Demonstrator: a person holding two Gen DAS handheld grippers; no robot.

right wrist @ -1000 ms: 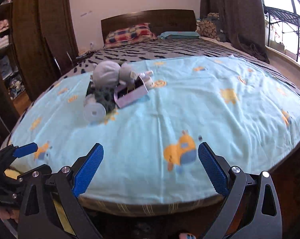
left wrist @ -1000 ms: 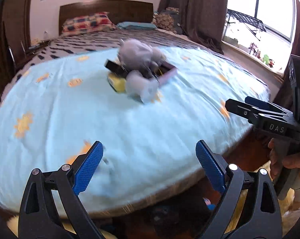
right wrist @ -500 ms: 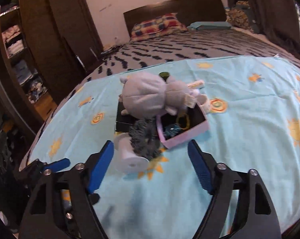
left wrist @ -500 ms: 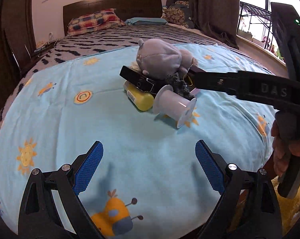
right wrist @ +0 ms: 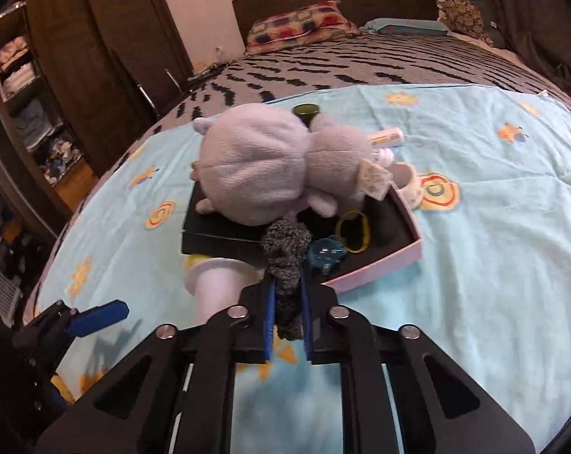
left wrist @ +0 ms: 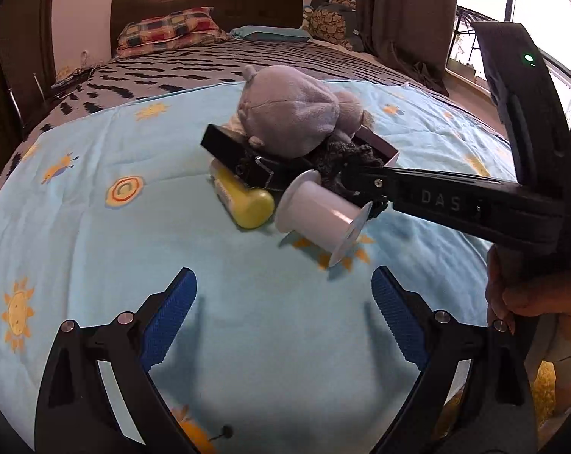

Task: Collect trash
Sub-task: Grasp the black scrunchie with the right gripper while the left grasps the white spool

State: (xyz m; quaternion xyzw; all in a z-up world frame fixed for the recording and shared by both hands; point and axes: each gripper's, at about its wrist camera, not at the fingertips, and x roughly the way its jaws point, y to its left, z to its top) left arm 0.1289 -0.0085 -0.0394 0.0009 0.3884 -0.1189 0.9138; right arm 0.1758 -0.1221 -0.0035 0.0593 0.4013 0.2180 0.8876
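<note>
Right gripper: jaws have just been closing and now stand narrow, blue pads pinching a dark grey knitted, fuzzy scrap that stands up between them. In the left wrist view the same gripper reaches in from 3 o'clock, its tip buried in the scrap.

Left gripper: jaws wide apart, nothing between them, hovering over the light blue bedsheet with sun and bug prints.

The scrap sits at the near edge of the clutter pile in the middle of the sheet, touching a white plastic spool lying on its side at its 7 o'clock in the right wrist view. A yellow cylindrical bottle lies just beside the spool at 9 o'clock in the left wrist view. Behind, a grey plush toy rests on a flat black box and a pink-walled shallow box; inside the pink box, a yellow band and a small blue round item.
</note>
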